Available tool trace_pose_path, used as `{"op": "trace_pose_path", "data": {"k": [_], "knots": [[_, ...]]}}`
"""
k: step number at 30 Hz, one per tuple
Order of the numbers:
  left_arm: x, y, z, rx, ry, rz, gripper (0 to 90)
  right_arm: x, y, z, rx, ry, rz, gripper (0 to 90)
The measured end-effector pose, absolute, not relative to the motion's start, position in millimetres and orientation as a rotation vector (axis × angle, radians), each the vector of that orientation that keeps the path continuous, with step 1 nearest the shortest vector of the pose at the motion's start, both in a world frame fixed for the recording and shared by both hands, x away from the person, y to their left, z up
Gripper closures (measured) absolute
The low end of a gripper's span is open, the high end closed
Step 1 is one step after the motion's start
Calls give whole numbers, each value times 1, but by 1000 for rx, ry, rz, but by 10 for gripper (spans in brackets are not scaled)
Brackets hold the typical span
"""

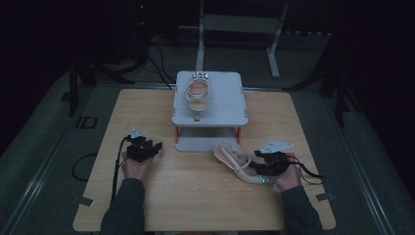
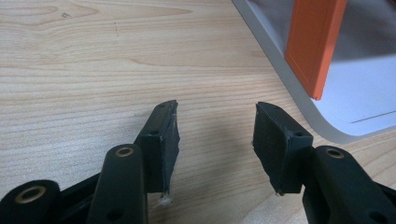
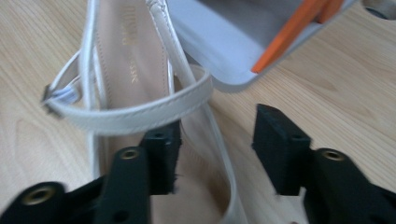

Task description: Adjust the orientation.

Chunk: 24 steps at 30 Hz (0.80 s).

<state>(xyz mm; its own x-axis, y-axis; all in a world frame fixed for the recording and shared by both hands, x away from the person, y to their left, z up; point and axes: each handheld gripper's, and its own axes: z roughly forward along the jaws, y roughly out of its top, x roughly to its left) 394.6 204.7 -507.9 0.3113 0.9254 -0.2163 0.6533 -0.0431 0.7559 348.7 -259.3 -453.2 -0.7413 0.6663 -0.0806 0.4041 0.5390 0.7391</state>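
A pale strappy sandal (image 1: 234,163) lies on the wooden table (image 1: 195,200) in front of the grey stand (image 1: 222,105). Its mate (image 1: 197,95) rests on the stand's top plate. My right gripper (image 1: 252,164) sits at the toe end of the near sandal. In the right gripper view its jaws (image 3: 217,140) stand apart over the sandal (image 3: 130,114), with a thin side strap running between them and neither pad pressing on it. My left gripper (image 1: 155,147) rests at the table's left, open over bare wood (image 2: 217,130), with nothing between its fingers.
The stand has a lower grey base (image 2: 364,102) and orange legs (image 2: 313,42) close to the left gripper's right jaw. The same base (image 3: 219,37) lies just beyond the sandal in the right gripper view. Dark floor, cables and a metal frame (image 1: 240,29) lie behind the table.
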Motion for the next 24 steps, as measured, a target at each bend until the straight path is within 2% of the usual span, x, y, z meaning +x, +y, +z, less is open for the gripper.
{"op": "trace_pose_path", "data": {"k": [1, 3, 4, 5, 6, 7, 8, 11, 24], "knots": [[395, 205, -508, 1773, 1420, 425, 505, 344, -263, -452, 893, 2417, 1037, 394], [394, 205, -508, 1772, 1419, 424, 504, 340, -267, -452, 909, 2404, 1046, 375], [394, 205, -508, 1773, 1419, 423, 503, 331, -275, -453, 935, 2387, 1058, 309], [394, 205, -508, 1772, 1418, 424, 503, 331, -275, -453, 935, 2387, 1058, 309], [394, 205, -508, 1773, 1418, 424, 502, 323, -280, -455, 961, 2370, 1023, 238], [394, 204, -508, 1774, 1417, 422, 502, 323, -280, -455, 961, 2370, 1023, 238], [394, 204, -508, 1778, 1414, 425, 502, 314, -284, -458, 973, 2359, 1007, 184], [394, 205, -508, 1777, 1414, 420, 499, 304, -285, -463, 986, 2364, 983, 127], [394, 205, -508, 1773, 1410, 411, 499, 310, -287, -474, 1039, 2339, 844, 100]]}}
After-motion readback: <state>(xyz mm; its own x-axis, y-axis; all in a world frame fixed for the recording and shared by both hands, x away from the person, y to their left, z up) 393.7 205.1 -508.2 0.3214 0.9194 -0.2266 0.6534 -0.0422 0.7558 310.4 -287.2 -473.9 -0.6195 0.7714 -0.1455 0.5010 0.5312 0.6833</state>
